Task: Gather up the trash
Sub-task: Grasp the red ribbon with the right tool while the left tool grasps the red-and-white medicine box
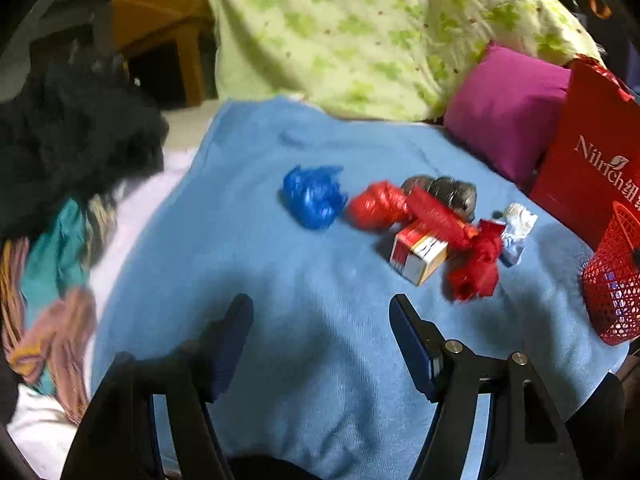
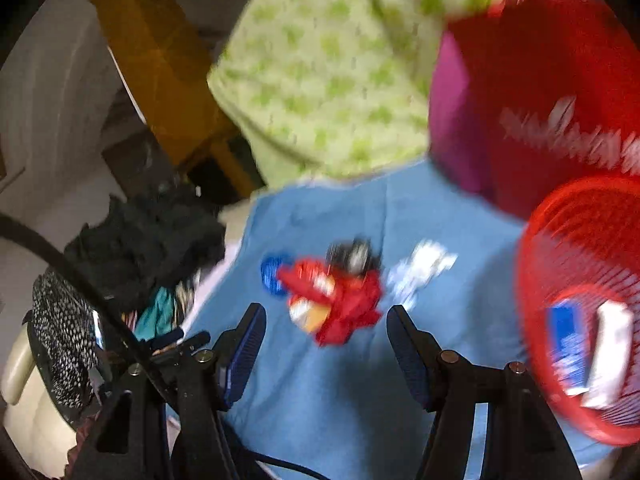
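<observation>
In the left wrist view, the left gripper point(image 1: 320, 312) hovered above a blue blanket point(image 1: 248, 264) with its two fingers standing well apart and nothing between them. The trash lay in a loose row on the blanket, ahead of the fingers. A crumpled blue plastic bag point(image 1: 313, 196) was the leftmost piece. Just beside it, to the right, lay a red plastic bag point(image 1: 376, 205), and behind that one a dark grey crumpled bag point(image 1: 452, 190). A small red and white carton point(image 1: 418, 254) lay in front, touching a second red crumpled wrapper point(image 1: 478, 268). A silvery white wrapper point(image 1: 516, 232) was at the right end of the row. At the right edge stood a red mesh basket point(image 1: 614, 284), near a red paper bag point(image 1: 588, 168) and a magenta pillow point(image 1: 506, 112). A pile of dark clothes point(image 1: 76, 136) lay on the left.

In the right wrist view, which was blurred, the right gripper point(image 2: 326, 320) also had its fingers wide apart and empty. The same trash lay just ahead of them on the blanket point(image 2: 332, 408): the red wrapper point(image 2: 344, 300) in the middle, the blue bag point(image 2: 273, 274) to its left, the white wrapper point(image 2: 420, 272) to its right. The red basket point(image 2: 536, 280) stood close on the right, and it already held a blue and white package point(image 2: 576, 344).
</observation>
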